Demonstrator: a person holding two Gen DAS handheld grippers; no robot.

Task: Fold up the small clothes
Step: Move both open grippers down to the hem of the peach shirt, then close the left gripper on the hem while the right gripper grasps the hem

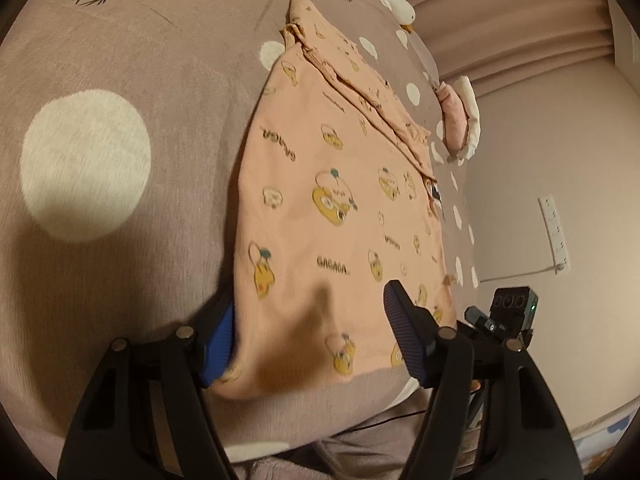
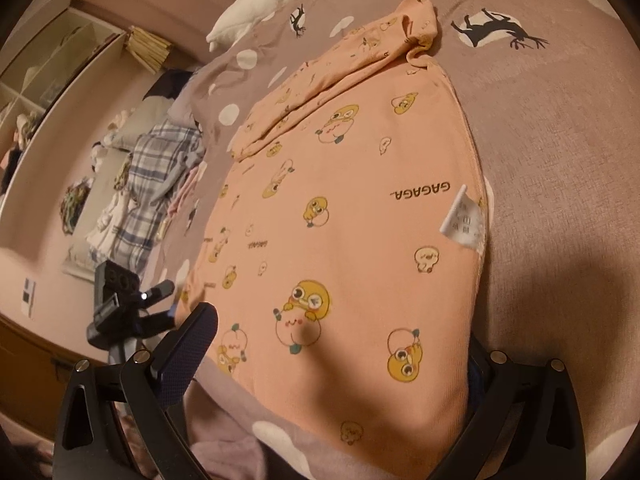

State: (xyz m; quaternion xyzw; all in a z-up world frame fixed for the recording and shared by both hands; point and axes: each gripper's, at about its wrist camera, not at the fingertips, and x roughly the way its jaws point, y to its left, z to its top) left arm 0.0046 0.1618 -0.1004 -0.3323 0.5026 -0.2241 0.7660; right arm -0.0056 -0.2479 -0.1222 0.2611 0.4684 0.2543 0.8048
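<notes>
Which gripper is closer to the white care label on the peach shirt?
Right. The care label sits at the shirt edge just ahead of the right gripper; the left gripper straddles the shirt's opposite near corner.

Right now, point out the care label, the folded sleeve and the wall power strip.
care label (image 2: 464, 218): right wrist view, middle of the white tag.
folded sleeve (image 2: 332, 84): right wrist view, mid-length of the sleeve.
wall power strip (image 1: 555, 230): left wrist view, centre of the white strip.
</notes>
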